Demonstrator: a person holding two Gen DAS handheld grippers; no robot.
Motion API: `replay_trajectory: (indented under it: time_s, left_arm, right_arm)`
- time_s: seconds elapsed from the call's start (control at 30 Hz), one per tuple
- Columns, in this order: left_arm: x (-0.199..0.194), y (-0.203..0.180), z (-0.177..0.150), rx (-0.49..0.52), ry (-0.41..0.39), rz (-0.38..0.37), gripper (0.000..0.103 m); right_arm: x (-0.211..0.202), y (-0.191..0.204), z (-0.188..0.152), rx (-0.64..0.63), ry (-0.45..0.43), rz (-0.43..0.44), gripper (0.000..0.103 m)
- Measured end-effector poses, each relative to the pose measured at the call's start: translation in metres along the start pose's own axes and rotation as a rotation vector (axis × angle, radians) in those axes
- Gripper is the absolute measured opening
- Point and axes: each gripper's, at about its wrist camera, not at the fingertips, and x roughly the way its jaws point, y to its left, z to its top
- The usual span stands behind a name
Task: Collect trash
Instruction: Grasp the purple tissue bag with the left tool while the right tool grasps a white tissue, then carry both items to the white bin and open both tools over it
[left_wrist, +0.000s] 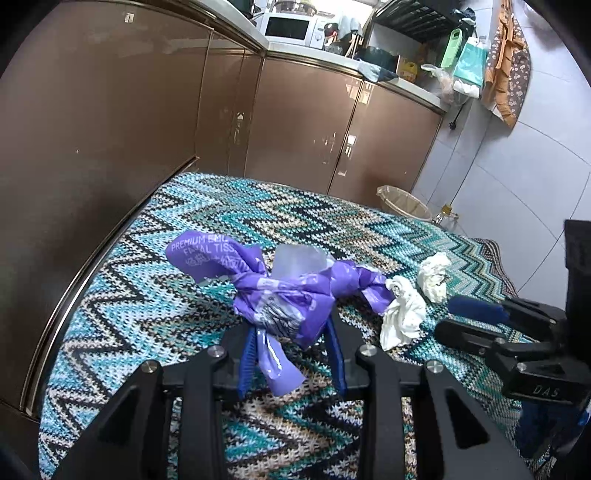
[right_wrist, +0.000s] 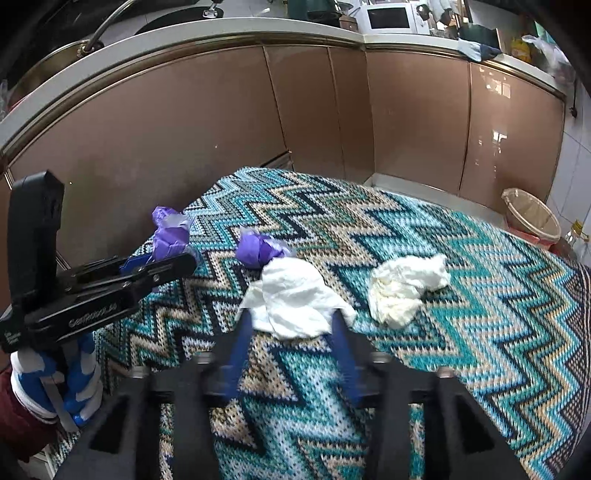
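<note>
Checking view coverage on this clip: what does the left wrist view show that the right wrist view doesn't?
Left wrist only: printed lettering on the crumpled purple plastic tissue wrapper between the left claw fingers.
Right wrist only: a metal sink basin in the counter.
Both: two crumpled white tissues, zigzag knitted cloth, lined wastebasket, white microwave.

Right gripper (right_wrist: 291, 325) straddles a white tissue (right_wrist: 295, 299) — jaws apart — on zigzag cloth (right_wrist: 461, 332).
</note>
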Motion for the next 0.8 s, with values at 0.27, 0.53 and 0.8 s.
replay_trajectory:
  time_s: [0.27, 0.53, 0.8]
  left_arm:
    - [0.003, 0.006, -0.005, -0.015, -0.014, -0.013, 0.031]
    - [0.005, 0.006, -0.008, -0.013, -0.016, -0.038, 0.031]
    - [-0.002, 0.002, -0.007, -0.003, -0.031, -0.031, 0.031]
  right_arm:
    - [0.034, -0.002, 0.016, -0.112, 0.041, -0.018, 0.056]
    - [0.050, -0.015, 0.009, -0.142, 0.075, -0.049, 0.033]
    - [0.025, -0.012, 0.003, -0.131, 0.041, -0.071, 0.011]
